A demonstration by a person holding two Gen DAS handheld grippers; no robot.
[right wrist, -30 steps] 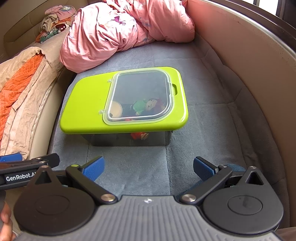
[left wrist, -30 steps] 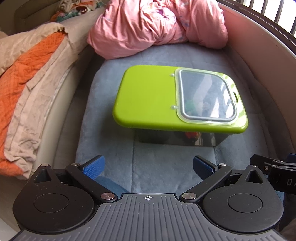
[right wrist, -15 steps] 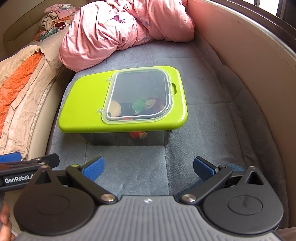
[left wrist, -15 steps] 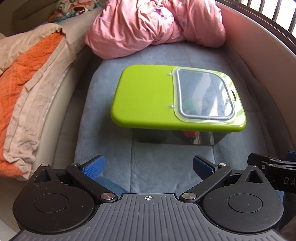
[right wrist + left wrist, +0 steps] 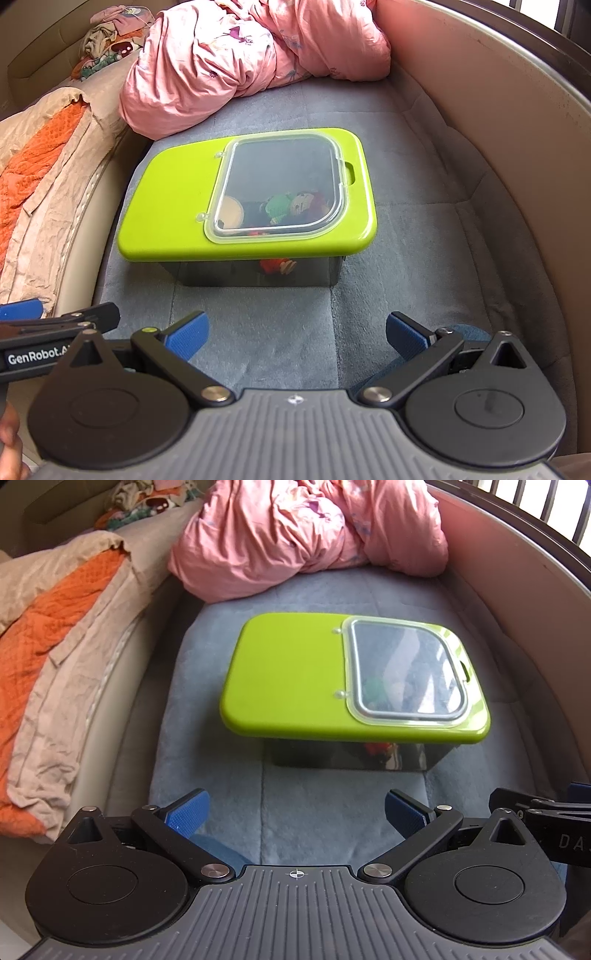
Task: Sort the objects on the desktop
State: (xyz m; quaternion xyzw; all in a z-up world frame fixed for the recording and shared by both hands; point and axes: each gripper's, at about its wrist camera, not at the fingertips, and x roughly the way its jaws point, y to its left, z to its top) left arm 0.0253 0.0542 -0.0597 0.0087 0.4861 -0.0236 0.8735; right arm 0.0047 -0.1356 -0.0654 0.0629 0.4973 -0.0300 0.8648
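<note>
Hovering with both tools spread wide and empty, we hold the left gripper (image 5: 295, 808) and right gripper (image 5: 295, 328) short of the storage box (image 5: 258, 273), which sits ahead of us on the grey mat (image 5: 258, 332). Its green lid (image 5: 170, 206) is on, clear hatch (image 5: 280, 192) down, plush toys (image 5: 291, 206) inside. That fits either toys already stowed or a box awaiting opening.

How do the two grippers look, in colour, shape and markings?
Both the left gripper and the right gripper have black linkage arms, round black housings, a ribbed grey body and blue textured fingers. White "GenRobot" lettering marks the left one.
</note>
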